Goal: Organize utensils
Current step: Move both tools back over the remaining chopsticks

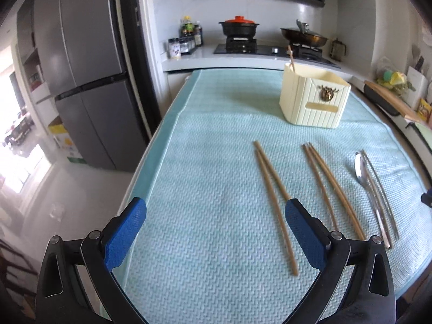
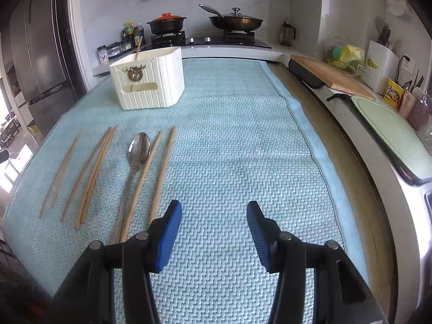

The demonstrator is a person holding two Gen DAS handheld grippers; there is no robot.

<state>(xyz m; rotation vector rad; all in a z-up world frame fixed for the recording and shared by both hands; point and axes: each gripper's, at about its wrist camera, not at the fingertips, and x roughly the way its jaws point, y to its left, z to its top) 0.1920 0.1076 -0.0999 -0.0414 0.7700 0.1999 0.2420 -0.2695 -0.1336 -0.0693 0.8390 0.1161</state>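
Observation:
A cream utensil holder [image 1: 314, 100] [image 2: 148, 81] stands on the light blue cloth [image 1: 216, 135] [image 2: 237, 135], with one wooden chopstick [image 1: 291, 59] leaning in it. Three pairs of wooden chopsticks lie on the cloth: one [image 1: 272, 197] [image 2: 60, 172], another [image 1: 329, 186] [image 2: 93, 172], and a third [image 2: 159, 170] beside a metal spoon [image 1: 360, 170] [image 2: 139, 148]. My left gripper [image 1: 216, 201] is wide open over bare cloth, its right finger [image 1: 302, 229] overlapping the nearest pair. My right gripper [image 2: 214, 205] is open with nothing in it, to the right of the spoon.
A grey fridge [image 1: 81, 67] stands off the table's left edge. Behind the table is a stove with a red-lidded pot [image 1: 239, 27] and a pan [image 2: 235, 21]. A wooden cutting board [image 2: 332, 77] and a green board [image 2: 391, 135] lie on the counter to the right.

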